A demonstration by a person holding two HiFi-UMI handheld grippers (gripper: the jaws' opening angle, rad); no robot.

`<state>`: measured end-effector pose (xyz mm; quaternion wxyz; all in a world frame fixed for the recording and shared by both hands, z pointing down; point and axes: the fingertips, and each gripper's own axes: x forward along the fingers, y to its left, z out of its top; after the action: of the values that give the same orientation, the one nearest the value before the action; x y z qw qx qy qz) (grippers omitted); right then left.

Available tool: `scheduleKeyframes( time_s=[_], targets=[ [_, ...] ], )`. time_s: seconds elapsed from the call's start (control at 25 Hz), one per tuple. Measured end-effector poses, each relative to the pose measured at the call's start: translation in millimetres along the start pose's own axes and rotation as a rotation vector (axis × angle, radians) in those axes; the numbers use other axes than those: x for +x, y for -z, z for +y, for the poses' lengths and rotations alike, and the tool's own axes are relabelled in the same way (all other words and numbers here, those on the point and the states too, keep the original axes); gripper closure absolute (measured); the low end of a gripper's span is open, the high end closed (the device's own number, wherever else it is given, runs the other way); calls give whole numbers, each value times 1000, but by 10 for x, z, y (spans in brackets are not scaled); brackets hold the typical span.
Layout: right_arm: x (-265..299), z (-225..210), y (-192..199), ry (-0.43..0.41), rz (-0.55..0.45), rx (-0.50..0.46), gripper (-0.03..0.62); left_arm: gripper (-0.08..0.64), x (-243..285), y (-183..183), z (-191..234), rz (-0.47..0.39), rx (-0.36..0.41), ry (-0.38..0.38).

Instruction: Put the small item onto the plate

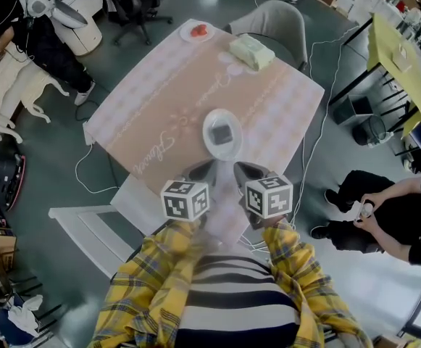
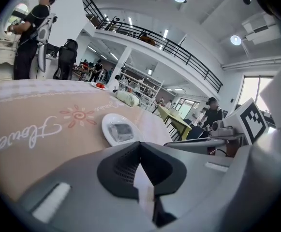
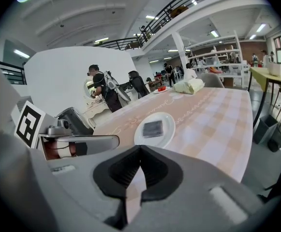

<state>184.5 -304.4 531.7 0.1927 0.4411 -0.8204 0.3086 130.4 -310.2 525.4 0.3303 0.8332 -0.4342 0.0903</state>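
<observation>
A small dark square item (image 1: 224, 133) lies on the white plate (image 1: 210, 142) in the middle of the pink checked tablecloth (image 1: 152, 114). Both grippers hover at the table's near edge, just short of the plate. My left gripper (image 1: 204, 168) is shut with nothing in it, and my right gripper (image 1: 243, 169) beside it is shut and empty too. In the left gripper view the jaws (image 2: 140, 145) meet, and the plate (image 2: 106, 125) with the item (image 2: 120, 130) lies ahead. The right gripper view shows its closed jaws (image 3: 140, 150), with the plate (image 3: 167, 129) and item (image 3: 153, 128) beyond.
At the table's far side stand a small plate with something red (image 1: 197, 30) and a pale green bundle (image 1: 251, 51). A grey chair (image 1: 277, 22) stands behind. A person sits at the right (image 1: 391, 220), another stands at the far left (image 1: 29, 35). A yellow table (image 1: 395, 56) is at the right.
</observation>
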Motion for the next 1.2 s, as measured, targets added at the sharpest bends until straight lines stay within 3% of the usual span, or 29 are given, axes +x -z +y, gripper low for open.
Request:
scheduleKeyframes(
  time_s=[0.68,1.2],
  targets=[
    [-259,140,358,-16,19,20,595,560,-286,258,-178,-3,-21,-20],
    [-373,161,342,-4,-3,12,595,560,-357,241,-236,-28,-26,-22]
  ],
)
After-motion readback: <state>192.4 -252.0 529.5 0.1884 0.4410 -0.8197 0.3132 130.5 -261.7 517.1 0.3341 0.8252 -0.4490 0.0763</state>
